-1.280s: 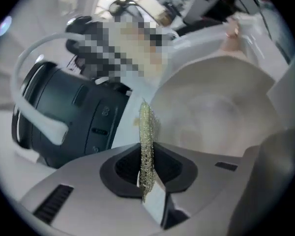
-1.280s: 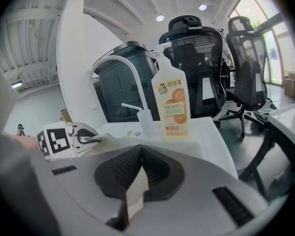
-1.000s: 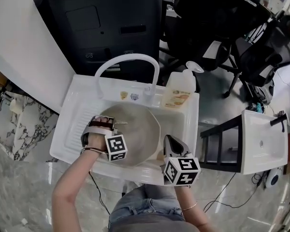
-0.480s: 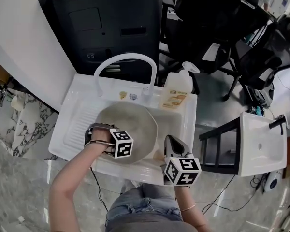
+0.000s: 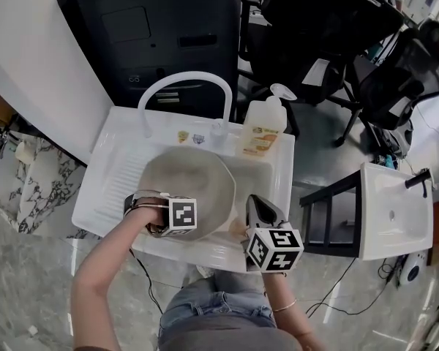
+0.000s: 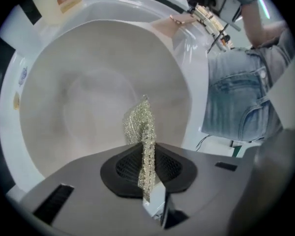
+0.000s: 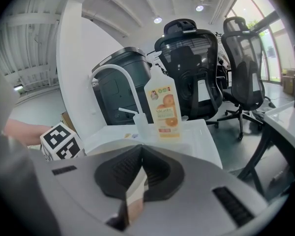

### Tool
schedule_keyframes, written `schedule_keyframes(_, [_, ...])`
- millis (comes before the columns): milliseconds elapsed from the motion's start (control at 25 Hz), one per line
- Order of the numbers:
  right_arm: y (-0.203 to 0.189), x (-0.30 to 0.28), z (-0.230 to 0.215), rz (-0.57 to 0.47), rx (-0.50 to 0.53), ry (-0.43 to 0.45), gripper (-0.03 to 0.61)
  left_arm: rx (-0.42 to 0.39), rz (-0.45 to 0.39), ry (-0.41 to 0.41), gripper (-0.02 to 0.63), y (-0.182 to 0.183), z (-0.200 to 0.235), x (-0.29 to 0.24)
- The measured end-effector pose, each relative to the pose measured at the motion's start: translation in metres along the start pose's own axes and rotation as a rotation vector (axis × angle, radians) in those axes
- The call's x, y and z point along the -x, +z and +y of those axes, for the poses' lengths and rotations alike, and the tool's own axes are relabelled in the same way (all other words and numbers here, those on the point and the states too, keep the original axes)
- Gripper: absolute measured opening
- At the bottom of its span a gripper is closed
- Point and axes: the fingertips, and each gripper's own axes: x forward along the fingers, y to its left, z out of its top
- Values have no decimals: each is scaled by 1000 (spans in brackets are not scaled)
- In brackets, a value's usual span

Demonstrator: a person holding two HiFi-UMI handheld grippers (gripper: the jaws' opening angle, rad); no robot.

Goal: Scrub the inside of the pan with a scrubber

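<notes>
A wide grey-beige pan [image 5: 194, 178] lies in the white sink [image 5: 110, 163]. My left gripper [image 5: 164, 225] is over the pan's near left rim, shut on a strip of silvery mesh scrubber [image 6: 140, 127]. The scrubber hangs over the pan's bare inside [image 6: 88, 92]. In the left gripper view the left gripper [image 6: 146, 154] pinches the scrubber between its pads. My right gripper [image 5: 257, 205] stands at the pan's near right side. It is shut on the pan's pale handle [image 7: 133, 191], which also shows as the handle [image 6: 179, 19] at the top of the left gripper view.
An orange-label soap bottle [image 5: 260, 134] stands on the sink's back right corner beside the arched white faucet [image 5: 183, 90]. A black bin [image 5: 168, 28] sits behind the sink. Office chairs [image 5: 314, 35] stand at the back right, and a second white sink [image 5: 395, 210] at the right.
My left gripper has dragged the scrubber from the pan's far left side back toward its near rim. The right gripper has stayed on the handle.
</notes>
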Motion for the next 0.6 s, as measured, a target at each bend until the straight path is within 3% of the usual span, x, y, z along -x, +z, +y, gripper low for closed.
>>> schedule_keyframes(600, [1, 9, -8, -1, -15, -10, 11, 87, -326, -377, 60, 65, -36, 24])
